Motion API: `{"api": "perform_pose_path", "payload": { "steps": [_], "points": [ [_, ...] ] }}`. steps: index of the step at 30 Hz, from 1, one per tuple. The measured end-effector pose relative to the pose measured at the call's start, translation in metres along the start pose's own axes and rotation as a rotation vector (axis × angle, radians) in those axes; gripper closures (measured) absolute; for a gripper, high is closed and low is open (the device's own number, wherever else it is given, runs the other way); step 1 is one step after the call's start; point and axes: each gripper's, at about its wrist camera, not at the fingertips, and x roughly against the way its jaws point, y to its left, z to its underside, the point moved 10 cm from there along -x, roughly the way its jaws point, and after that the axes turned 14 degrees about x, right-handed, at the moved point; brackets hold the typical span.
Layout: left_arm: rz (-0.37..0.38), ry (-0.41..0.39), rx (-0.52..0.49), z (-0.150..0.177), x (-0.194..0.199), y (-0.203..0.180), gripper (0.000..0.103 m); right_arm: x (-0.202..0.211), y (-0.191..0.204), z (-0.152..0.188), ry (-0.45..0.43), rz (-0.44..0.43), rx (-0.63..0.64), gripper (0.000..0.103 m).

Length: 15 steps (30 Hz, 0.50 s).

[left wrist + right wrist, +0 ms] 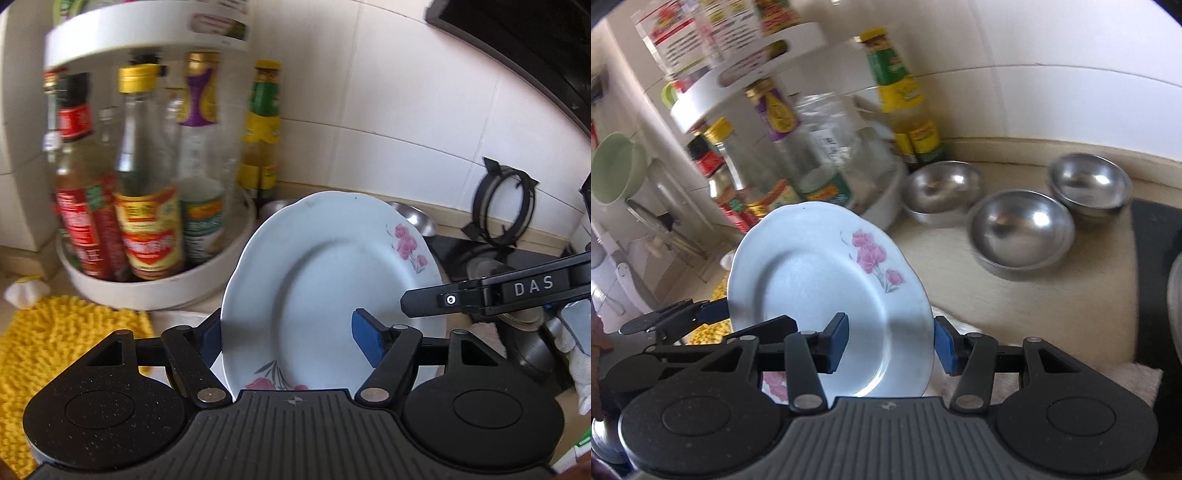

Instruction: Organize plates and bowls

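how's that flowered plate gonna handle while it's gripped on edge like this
The plate looks glazed and rigid, so probably slippery against the blue pads. It's held tilted by its rim, so it may pivot. Likely breakable if dropped on the counter.

- It was a home kitchen: white wall tiles (388,110) at twelve o'clock.
- Sauce bottles (147,206) at ten o'clock.
- A gas burner (504,210) at three o'clock.

Glossy glazed plate (827,280), 3 shiny steel bowls (1021,230), fluffy yellow cloth mat (55,354), glass bottles (144,177).
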Motion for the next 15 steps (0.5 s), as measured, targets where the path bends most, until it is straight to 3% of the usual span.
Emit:
{"api": "perform_pose_path", "payload": {
  "steps": [7,15],
  "points": [
    [-0.052,-0.016,0.036,-0.003,0.014,0.034,0.026,-0.021,0.032,-0.005,0.013,-0.041,0.031,0.033],
    [-0.061,-0.019,0.043,-0.008,0.022,0.055,0.026,-0.032,0.05,-0.008,0.022,-0.042,0.036,0.033]
  ]
}}
